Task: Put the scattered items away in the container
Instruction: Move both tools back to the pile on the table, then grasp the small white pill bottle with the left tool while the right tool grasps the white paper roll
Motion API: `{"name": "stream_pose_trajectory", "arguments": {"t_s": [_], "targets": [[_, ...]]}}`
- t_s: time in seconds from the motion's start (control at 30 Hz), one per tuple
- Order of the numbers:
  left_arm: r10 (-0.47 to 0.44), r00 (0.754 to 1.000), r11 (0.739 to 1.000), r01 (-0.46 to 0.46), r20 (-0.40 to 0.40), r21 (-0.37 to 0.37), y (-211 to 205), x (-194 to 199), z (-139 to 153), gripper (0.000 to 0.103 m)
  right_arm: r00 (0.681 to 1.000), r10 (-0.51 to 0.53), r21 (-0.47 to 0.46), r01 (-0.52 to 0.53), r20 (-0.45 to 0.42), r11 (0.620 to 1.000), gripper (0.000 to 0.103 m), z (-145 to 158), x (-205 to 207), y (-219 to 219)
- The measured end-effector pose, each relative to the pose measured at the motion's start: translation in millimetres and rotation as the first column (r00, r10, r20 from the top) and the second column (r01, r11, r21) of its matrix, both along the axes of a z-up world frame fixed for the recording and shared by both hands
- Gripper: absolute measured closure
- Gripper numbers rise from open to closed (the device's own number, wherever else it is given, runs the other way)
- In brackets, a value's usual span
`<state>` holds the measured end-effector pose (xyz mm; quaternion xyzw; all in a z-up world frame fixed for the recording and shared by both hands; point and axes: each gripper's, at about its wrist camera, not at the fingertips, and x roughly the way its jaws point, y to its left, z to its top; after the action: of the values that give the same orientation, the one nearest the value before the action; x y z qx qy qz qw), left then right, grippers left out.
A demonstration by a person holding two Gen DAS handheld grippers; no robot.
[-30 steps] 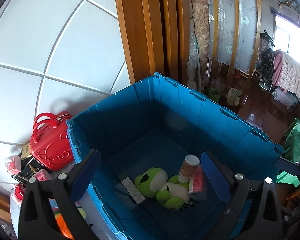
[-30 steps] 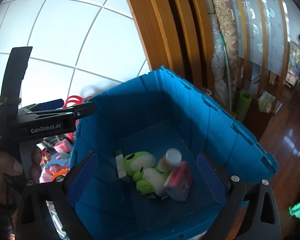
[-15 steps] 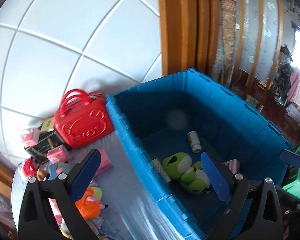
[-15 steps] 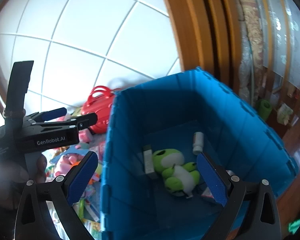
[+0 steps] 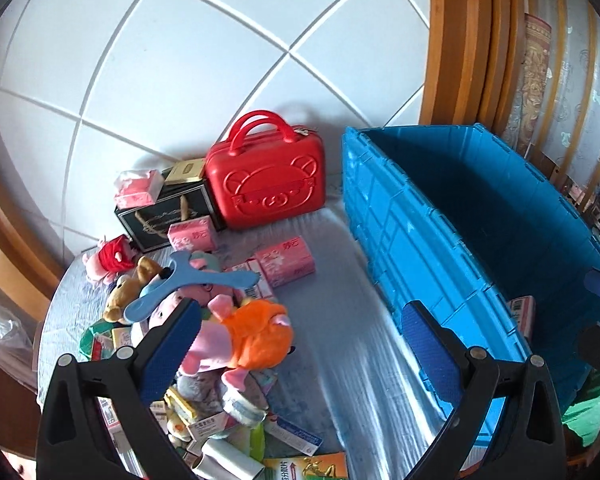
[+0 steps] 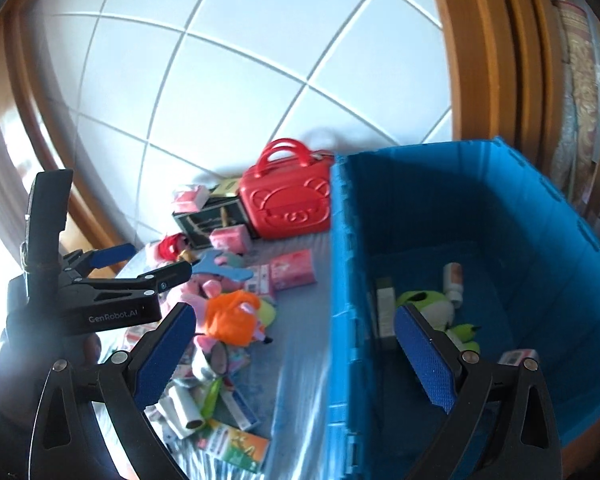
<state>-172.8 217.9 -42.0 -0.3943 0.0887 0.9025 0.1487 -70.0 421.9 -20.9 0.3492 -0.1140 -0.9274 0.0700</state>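
Left claw [image 5: 296,344] is spread wide w/ nothing between its blue pads, hanging over the table [image 5: 340,320] between the toy pile and the blue bin [image 5: 400,232]. Right claw [image 6: 296,344] is just as wide & empty, straddling the bin's near wall: one pad over the pile, the other over the bin's inside. From the right wrist view the left claw also shows at the left edge, gripped by a hand [image 6: 92,350], fingers apart.

Scattered items, all on the table left of the bin: orange plush [image 5: 260,336] on top of a pink plush [image 5: 210,344], a light-blue plastic tool [image 5: 188,284] lying across other soft toys, a brown bear [image 5: 120,300], a red-and-pink plush [image 5: 110,258] nearer the wall. Pink tissue packs [image 5: 286,260] sit just beside the pile; more small boxes, a silver tube [image 5: 228,464] & a green-orange box [image 5: 308,468] at the near edge. Red case w/ bear face [image 5: 266,184] stands upright against the tiled wall, touching a black box [image 5: 168,212].

Already in the bin: green frog plush [image 6: 436,308], a small bottle [image 6: 454,280] on its side, a flat box [image 6: 384,312] against the near wall, a pink pack [image 6: 516,358] in the near corner.
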Motion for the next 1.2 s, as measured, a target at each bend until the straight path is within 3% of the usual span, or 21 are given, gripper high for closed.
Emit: {"name": "stream_pose_trajectory", "arguments": {"t_s": [0.27,0.5,0.77,1.03,1.2], "targets": [[0.101,0.994,0.995,-0.100,0.046,-0.018,-85.3,6.1,-31.5,0.001,0.992,0.113,0.014,-0.114,0.052,0.993,0.002,-23.9,-5.4,-64.5],[0.213,0.971,0.976,-0.207,0.107,-0.061,-170.1,14.0,-74.3,0.001,0.974,0.174,0.020,-0.179,0.144,0.984,0.002,-79.8,-11.2,-113.4],[0.372,0.905,0.928,-0.359,0.208,-0.098,-282.2,28.7,-129.5,0.001,0.923,0.236,0.025,-0.255,0.303,0.967,0.002,-161.9,-22.4,-168.6],[0.489,0.825,0.872,-0.463,0.283,-0.160,-375.1,38.1,-190.5,0.001,0.875,0.327,0.063,-0.371,0.358,0.926,0.002,-213.3,-26.8,-242.7],[0.522,0.795,0.853,-0.482,0.309,-0.202,-410.0,42.1,-227.5,0.001,0.854,0.338,0.048,-0.387,0.396,0.921,0.002,-240.3,-32.3,-275.4]]}}
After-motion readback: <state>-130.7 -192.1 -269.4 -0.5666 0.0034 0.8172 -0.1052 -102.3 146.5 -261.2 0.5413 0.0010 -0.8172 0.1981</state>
